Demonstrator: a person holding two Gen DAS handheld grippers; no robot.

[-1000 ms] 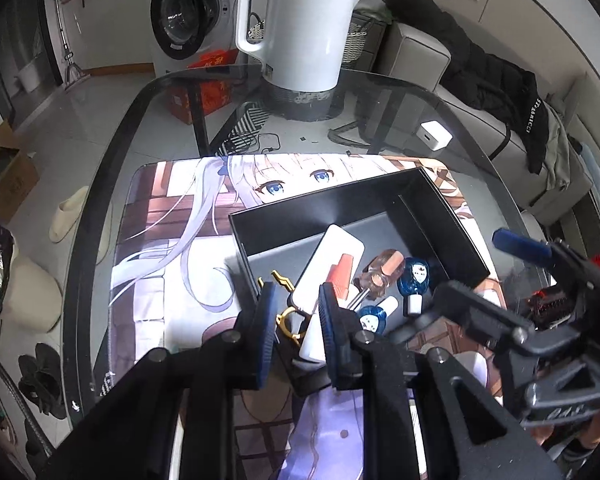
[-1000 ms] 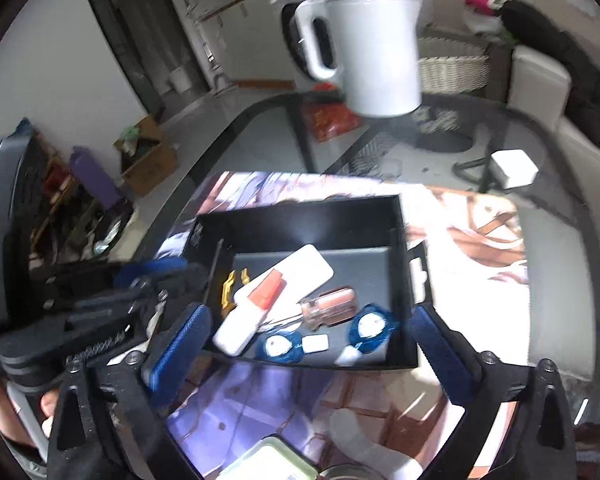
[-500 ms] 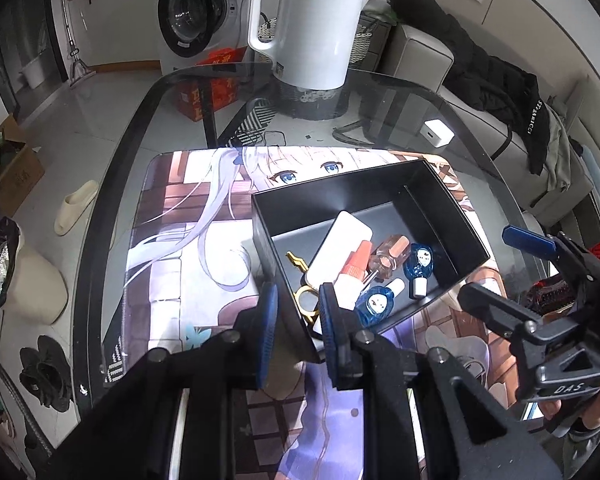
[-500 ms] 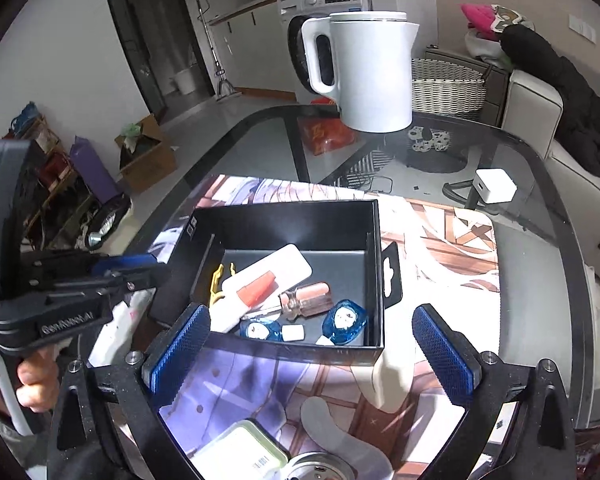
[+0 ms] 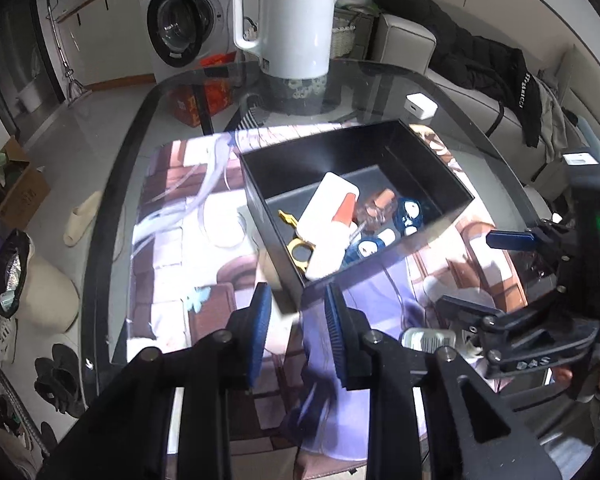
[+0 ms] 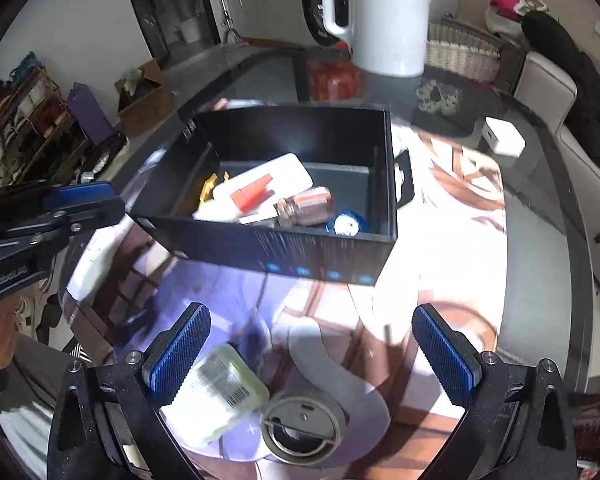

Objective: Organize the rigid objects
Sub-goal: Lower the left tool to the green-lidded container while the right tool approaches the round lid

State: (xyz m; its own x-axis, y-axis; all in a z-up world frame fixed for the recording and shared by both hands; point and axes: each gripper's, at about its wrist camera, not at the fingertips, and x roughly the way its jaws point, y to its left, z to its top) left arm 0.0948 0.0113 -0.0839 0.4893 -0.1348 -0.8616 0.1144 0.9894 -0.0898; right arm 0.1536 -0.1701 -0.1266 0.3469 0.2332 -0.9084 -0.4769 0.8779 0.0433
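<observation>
Left hand-held gripper [image 5: 296, 326] over printed mat [image 5: 172, 216], glass table [image 5: 380, 76]

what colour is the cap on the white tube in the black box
Orange-red; the cap on the white tube shows best in the right wrist view.

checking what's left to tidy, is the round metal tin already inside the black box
No, the round metal tin lies on the mat outside the black box, beside a pale green case between the right gripper's fingers.

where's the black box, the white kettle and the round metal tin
black box [image 6: 284, 246]: right wrist view, on its near outer wall
white kettle [image 5: 296, 24]: left wrist view, on its body
round metal tin [image 6: 300, 428]: right wrist view, on its lid
</observation>
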